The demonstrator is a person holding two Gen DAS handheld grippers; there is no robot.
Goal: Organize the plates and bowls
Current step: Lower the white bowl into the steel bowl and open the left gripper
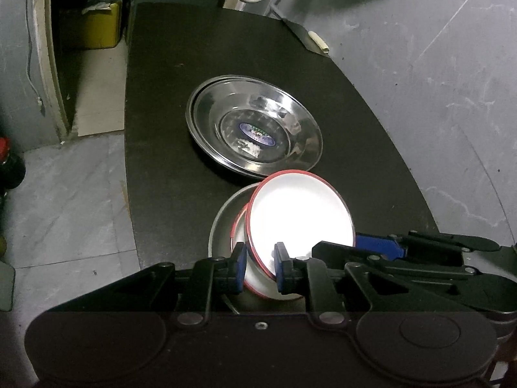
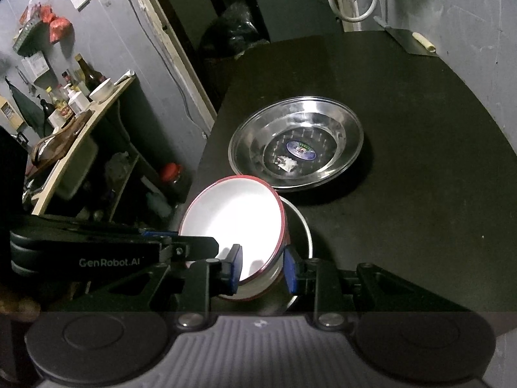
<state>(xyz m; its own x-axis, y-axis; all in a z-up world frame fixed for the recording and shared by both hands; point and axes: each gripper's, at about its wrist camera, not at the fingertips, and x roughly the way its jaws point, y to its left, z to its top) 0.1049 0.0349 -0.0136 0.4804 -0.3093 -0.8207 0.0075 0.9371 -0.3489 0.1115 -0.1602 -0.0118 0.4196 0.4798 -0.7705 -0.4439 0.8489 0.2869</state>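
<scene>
A white bowl with a red rim (image 1: 300, 213) (image 2: 232, 213) hangs tilted over a second red-rimmed bowl (image 1: 239, 226) that sits inside a small steel bowl (image 1: 219, 216) (image 2: 303, 229) on the black table (image 1: 168, 161). My left gripper (image 1: 260, 268) is shut on the tilted bowl's near rim. My right gripper (image 2: 262, 270) is shut on its wall, one pad inside and one outside. Each gripper shows in the other's view: the right gripper's fingers (image 1: 381, 247) and the left gripper's fingers (image 2: 181, 242). Behind the bowls lie stacked steel plates (image 1: 255, 129) (image 2: 297, 145) with a blue sticker.
A cleaver (image 1: 307, 37) (image 2: 407, 43) with a pale stick on it lies at the table's far right corner. The table's left edge (image 1: 127, 168) drops to a tiled floor. A yellow box (image 1: 97, 29), a shelf with bottles (image 2: 74, 97) and a red-lidded jar (image 2: 173, 174) stand beyond it.
</scene>
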